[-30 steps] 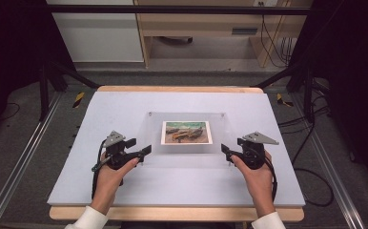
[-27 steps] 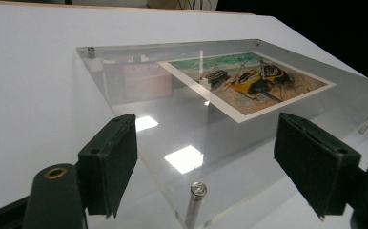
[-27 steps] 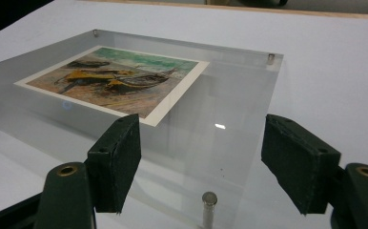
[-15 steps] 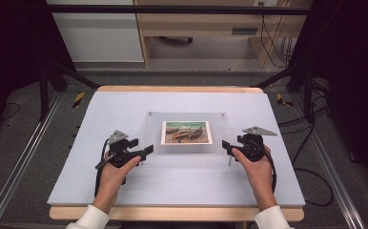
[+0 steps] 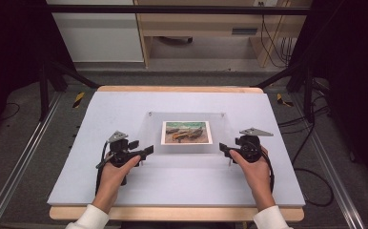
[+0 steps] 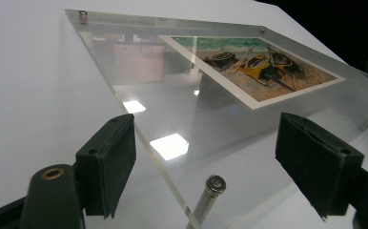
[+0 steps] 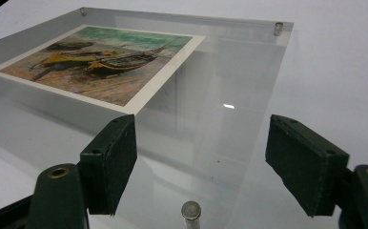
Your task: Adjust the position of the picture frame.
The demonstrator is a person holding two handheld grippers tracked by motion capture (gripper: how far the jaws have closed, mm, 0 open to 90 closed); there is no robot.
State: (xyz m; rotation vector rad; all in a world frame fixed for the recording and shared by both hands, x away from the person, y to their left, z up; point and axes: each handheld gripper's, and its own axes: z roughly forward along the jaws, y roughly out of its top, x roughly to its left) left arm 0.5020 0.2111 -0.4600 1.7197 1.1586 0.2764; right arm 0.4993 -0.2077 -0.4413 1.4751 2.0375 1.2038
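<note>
A clear acrylic panel [image 5: 187, 155] lies on the pale board with a boat print [image 5: 187, 132] under its far half. Small metal pins mark its corners. My left gripper [image 5: 148, 151] is at the panel's near left corner and my right gripper [image 5: 222, 149] at its near right corner. In the left gripper view the gripper [image 6: 210, 162] stands open around the corner pin [image 6: 210, 190], pads clear of it. In the right gripper view the gripper [image 7: 215, 162] is open too, with a pin [image 7: 191, 210] between its jaws, which have just been opening.
The pale board [image 5: 101, 119] rests on a wooden table whose edge [image 5: 172, 213] runs along the front. Metal rails [image 5: 15, 167] flank both sides. Wooden furniture [image 5: 196, 28] and cables lie on the floor beyond.
Both hands have stayed at the panel's near corners. The right gripper's grey plate has shifted slightly away from me.
</note>
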